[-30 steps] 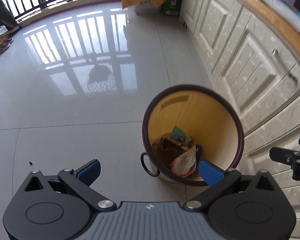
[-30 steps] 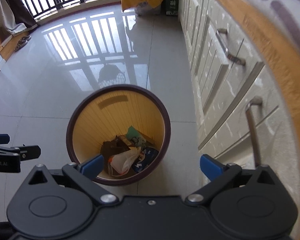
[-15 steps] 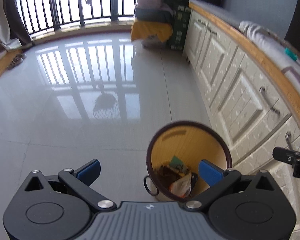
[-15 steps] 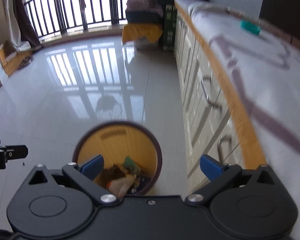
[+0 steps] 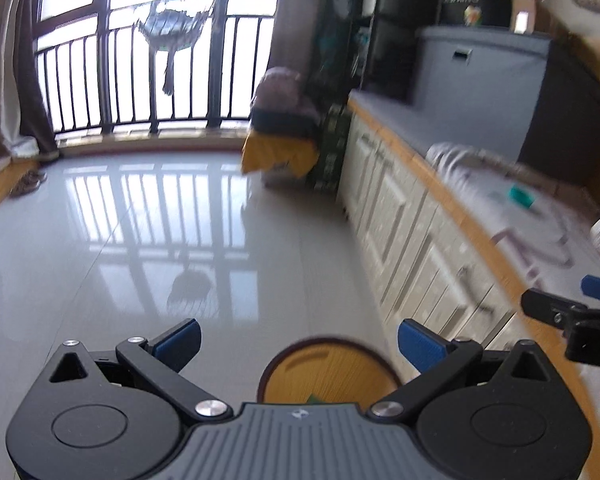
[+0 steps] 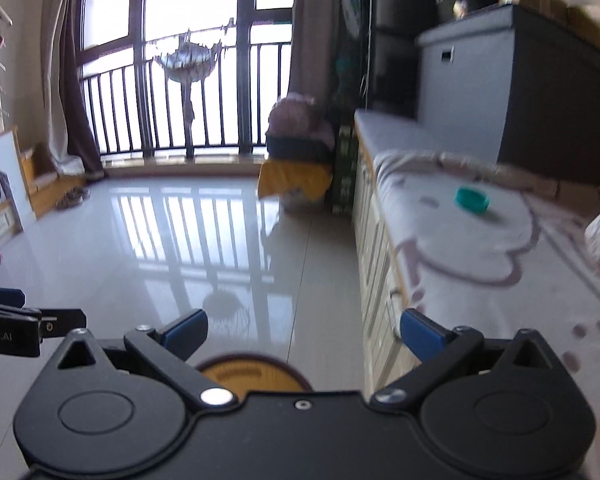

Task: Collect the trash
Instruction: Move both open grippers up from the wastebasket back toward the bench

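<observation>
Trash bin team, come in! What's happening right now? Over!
Left gripper open, empty. Right gripper open, empty. Trash bin on floor below. Teal cap on counter cloth ahead, path clear.

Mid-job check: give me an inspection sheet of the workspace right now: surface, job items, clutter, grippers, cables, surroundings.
Surface: countertop under a pale patterned cloth; glossy tiled floor below.
Job's things: yellow trash bin with a dark rim stands on the floor by the cabinets, mostly hidden behind the grippers; teal cap lies on the cloth.
Clutter: a whitish item at the counter's right edge, too blurred to name.
Grippers: left gripper open, empty; right gripper open, empty.
Cables: nothing seen.
Surroundings: white cabinet doors, balcony railing, yellow-draped stack, grey appliance, shoes by the window.
</observation>
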Demonstrator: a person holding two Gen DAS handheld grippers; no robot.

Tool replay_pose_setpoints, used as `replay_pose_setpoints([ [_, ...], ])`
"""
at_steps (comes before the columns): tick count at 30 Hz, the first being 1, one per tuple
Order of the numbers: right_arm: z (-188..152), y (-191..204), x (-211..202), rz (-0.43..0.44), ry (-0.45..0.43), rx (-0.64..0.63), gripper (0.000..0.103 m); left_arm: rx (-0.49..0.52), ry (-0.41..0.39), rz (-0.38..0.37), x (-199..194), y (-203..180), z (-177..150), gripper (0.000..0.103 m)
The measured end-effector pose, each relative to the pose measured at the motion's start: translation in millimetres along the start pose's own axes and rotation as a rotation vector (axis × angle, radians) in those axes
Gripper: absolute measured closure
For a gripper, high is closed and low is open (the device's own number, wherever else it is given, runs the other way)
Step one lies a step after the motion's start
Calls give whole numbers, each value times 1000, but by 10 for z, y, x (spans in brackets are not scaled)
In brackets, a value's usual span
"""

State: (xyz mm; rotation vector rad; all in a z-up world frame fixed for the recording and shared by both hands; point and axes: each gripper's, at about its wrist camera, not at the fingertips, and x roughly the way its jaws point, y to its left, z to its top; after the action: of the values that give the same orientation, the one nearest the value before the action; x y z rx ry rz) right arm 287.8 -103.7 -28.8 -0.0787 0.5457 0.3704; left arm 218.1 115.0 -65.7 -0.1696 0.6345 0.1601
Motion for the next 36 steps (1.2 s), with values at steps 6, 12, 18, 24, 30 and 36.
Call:
replay_pose_setpoints([
  [6,188,-173,-276,-10,-96,13,0,31,-94,-56,-198,-314,212,0],
  [12,277,-454,-491,-56,-147,50,0,84,-144,-105,-248,-711,340,0],
  [18,247,-824,-639,-138,-175,65,0,134,-149,-167,-128,-1133,394,0],
  [24,202,-1349,-744,-237,-190,70,0,167,-168,-251,29,-1632,458,0],
  [30,144,-1878,-769,-285,-189,100,0,207,-162,-310,260,-2129,479,0],
  [36,84,-2313,-675,-328,-194,115,0,245,-139,-353,562,-2499,510,0],
])
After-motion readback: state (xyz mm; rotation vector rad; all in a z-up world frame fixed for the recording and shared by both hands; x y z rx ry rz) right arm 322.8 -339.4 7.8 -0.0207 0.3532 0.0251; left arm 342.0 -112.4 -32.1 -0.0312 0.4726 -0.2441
